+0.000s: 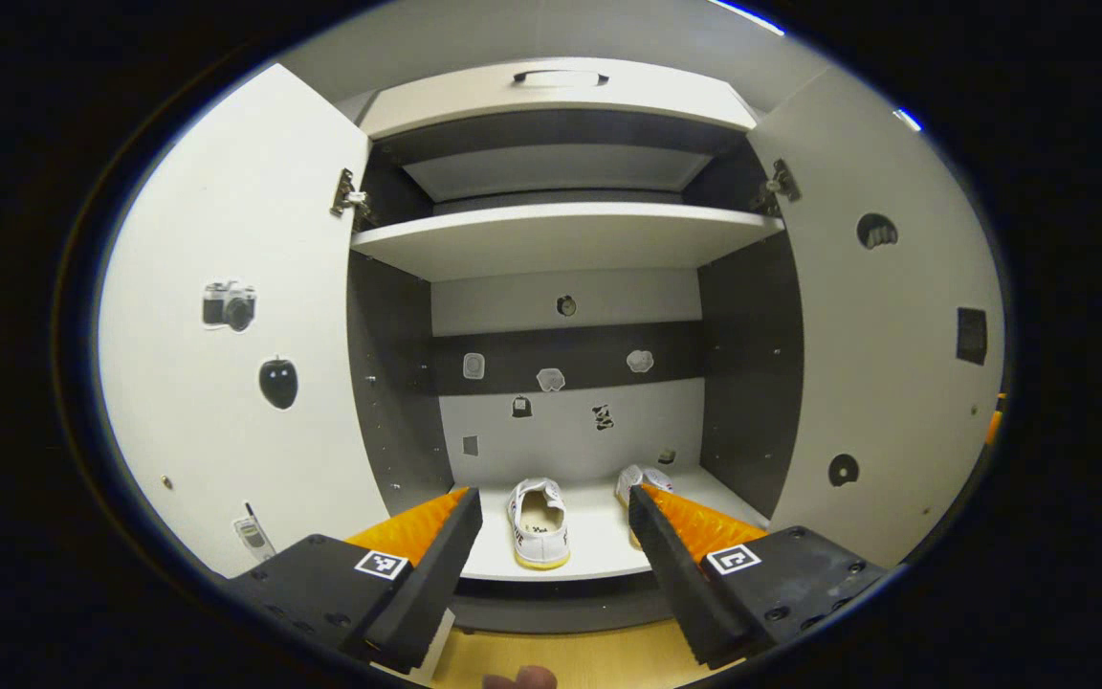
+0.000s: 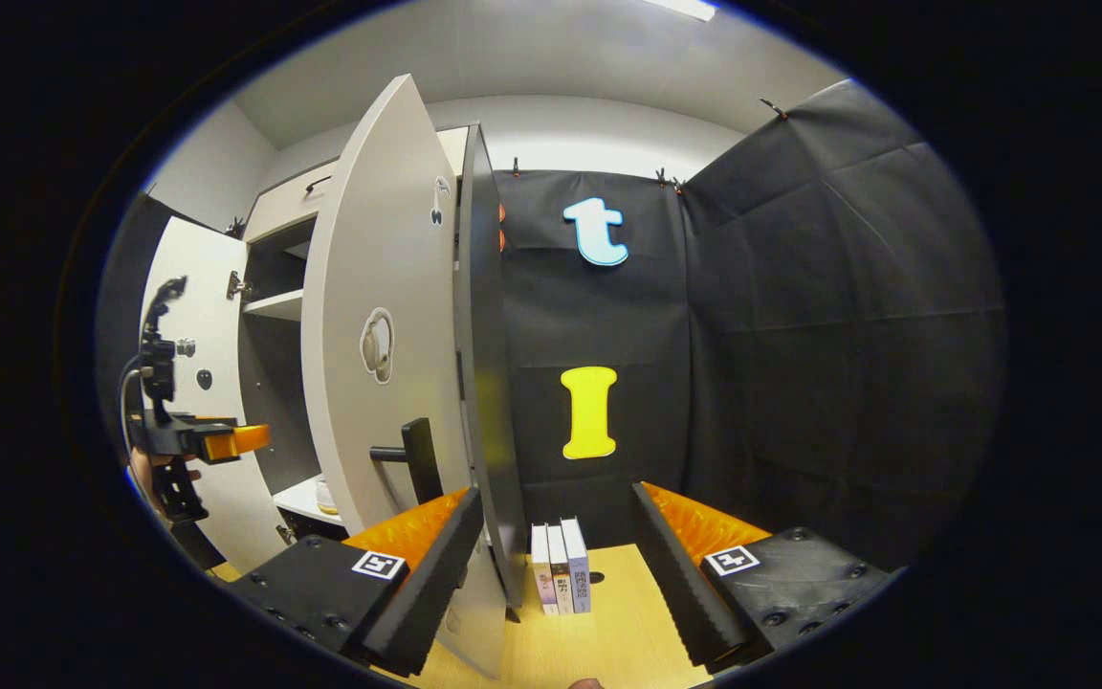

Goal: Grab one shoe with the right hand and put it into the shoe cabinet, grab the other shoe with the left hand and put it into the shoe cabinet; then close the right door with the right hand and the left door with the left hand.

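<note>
Both white canvas shoes were already inside the tall white shoe cabinet (image 1: 561, 234). One white shoe with a yellow sole (image 1: 539, 524) sat on the bottom shelf with its heel facing out, and the other white shoe (image 1: 644, 478) sat just beside it, deeper in and to the right. So the shoe part of the task looked done, and the doors were the step in hand.

The left gripper (image 1: 556, 522) hung in front of the cabinet, pointing straight into it. Its fingers were spread wide and held nothing. The right gripper (image 2: 556, 522) was at the outer side of the cabinet's flat white right door (image 2: 369, 325). Its fingers were wide apart too, and empty. The door's edge stood just by the inner finger.

Both doors stood wide open. I think the right door should go first. The right gripper would need to get behind that door and push it toward the cabinet. The dark bar handle (image 2: 414, 459) on the door was close by and could help. Then the flat white left door (image 1: 254, 325) would need a push from the left gripper.

Three small books (image 2: 561, 566) stood on the pale wooden floor (image 2: 608, 622) just beside the right door's bottom edge. They looked clear of the door's swing, but the gripper could bump them. The left gripper sat in front of the cabinet's opening, so it might need to move back before the right door swung in.
</note>
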